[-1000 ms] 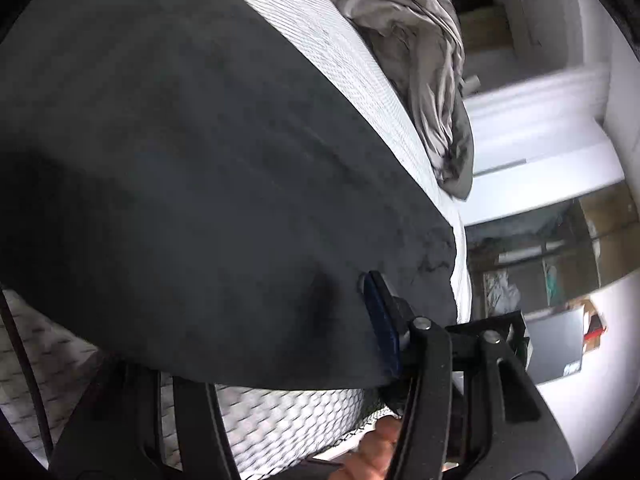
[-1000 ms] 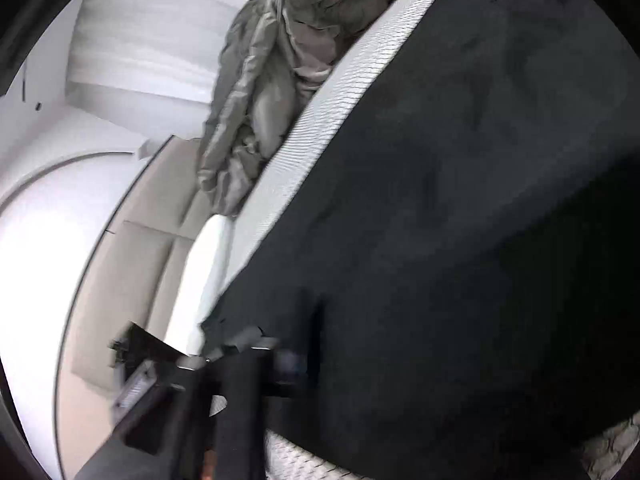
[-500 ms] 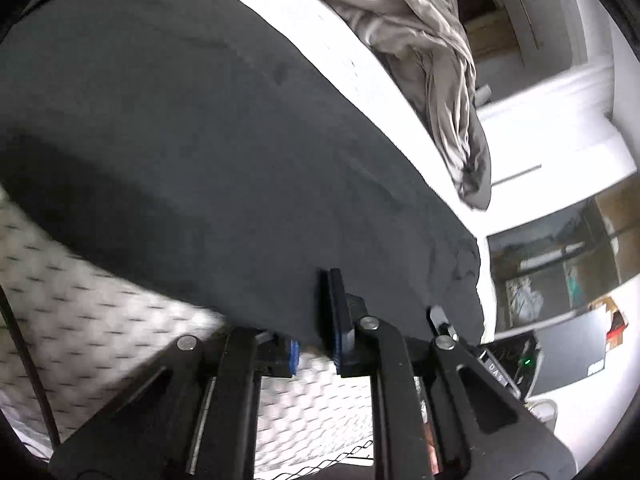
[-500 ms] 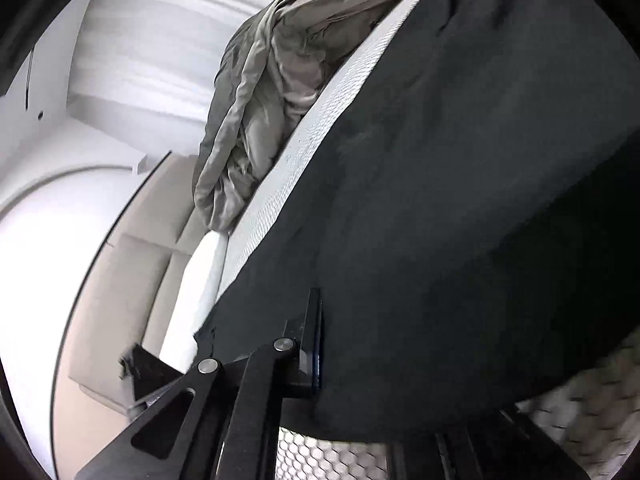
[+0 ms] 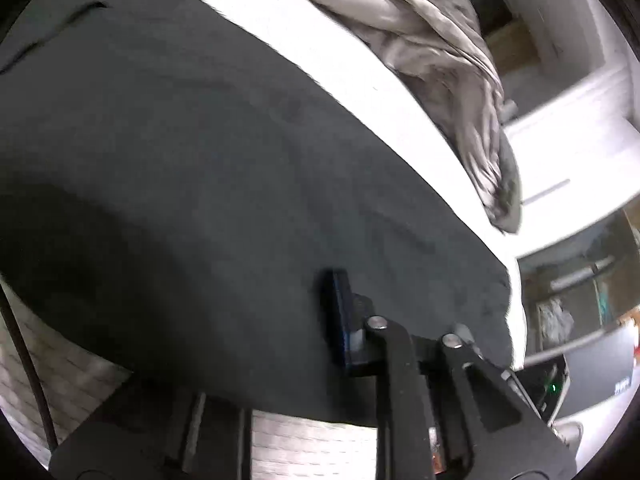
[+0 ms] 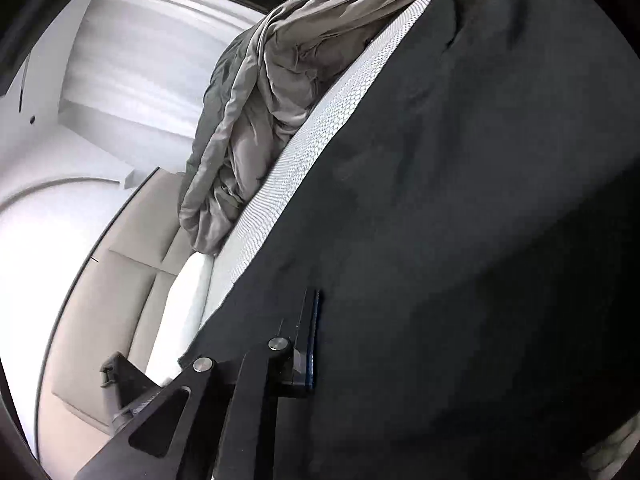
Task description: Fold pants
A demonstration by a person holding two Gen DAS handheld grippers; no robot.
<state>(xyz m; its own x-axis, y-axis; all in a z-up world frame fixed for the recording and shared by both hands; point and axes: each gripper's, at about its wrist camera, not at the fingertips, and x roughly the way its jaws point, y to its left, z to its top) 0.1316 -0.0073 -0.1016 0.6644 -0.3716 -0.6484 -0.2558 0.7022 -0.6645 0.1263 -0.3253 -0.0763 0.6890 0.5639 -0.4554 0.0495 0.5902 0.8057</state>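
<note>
Dark grey pants (image 5: pixel 208 168) lie spread over a white patterned mattress (image 5: pixel 352 76); they also fill the right wrist view (image 6: pixel 460 240). My left gripper (image 5: pixel 320 328) is at the pants' near edge: one blue-padded finger (image 5: pixel 340 316) lies on top of the cloth and the other is hidden under it, shut on the pants. My right gripper (image 6: pixel 320 340) is at the opposite near edge: one finger (image 6: pixel 306 340) shows and the cloth covers the other, shut on the pants.
A crumpled grey-beige blanket (image 5: pixel 432 52) lies along the far side of the mattress and shows in the right wrist view (image 6: pixel 280 92) too. White wardrobes and shelves (image 5: pixel 576 128) stand beyond the bed. A beige floor (image 6: pixel 120 300) lies beside the bed.
The left gripper's jaws were apart half a second ago and have since closed on the pants' edge. Both grippers have shifted slightly along the pants' near edge.
</note>
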